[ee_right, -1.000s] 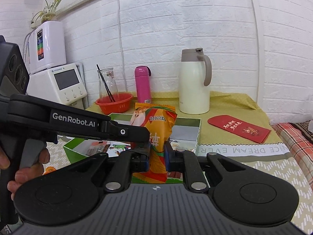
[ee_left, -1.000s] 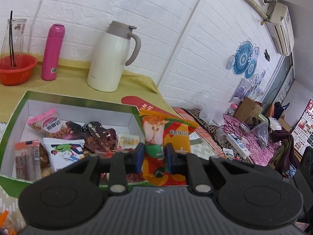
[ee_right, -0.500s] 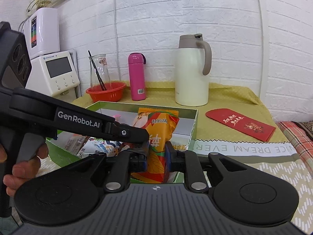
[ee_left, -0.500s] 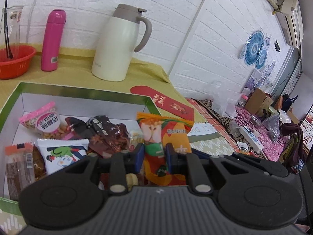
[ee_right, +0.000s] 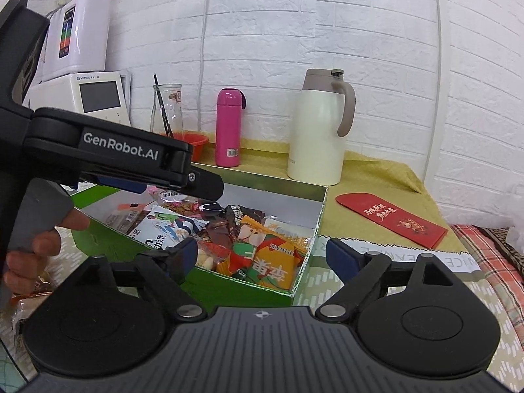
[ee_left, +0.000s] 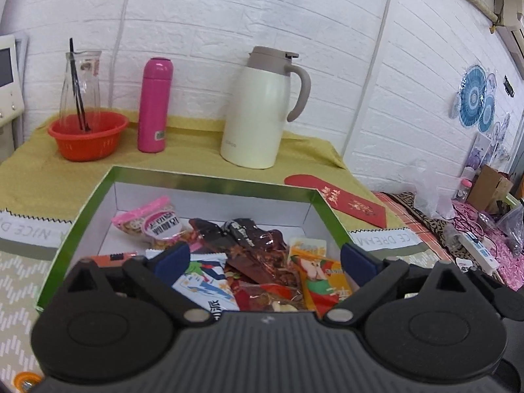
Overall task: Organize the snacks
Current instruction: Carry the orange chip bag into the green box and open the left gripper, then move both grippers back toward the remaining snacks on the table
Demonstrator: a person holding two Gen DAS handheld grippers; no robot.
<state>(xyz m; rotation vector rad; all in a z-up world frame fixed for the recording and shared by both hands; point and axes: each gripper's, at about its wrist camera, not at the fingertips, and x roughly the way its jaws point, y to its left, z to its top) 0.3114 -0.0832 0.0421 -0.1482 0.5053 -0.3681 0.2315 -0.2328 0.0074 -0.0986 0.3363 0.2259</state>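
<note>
Both my left gripper [ee_left: 266,258] and right gripper [ee_right: 262,255] are opening wide, empty; orange snack packet [ee_right: 273,267] lies in the green box [ee_right: 229,286].

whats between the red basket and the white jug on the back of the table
The pink bottle stands between the red basket and white jug, seen in both wrist views.
</note>
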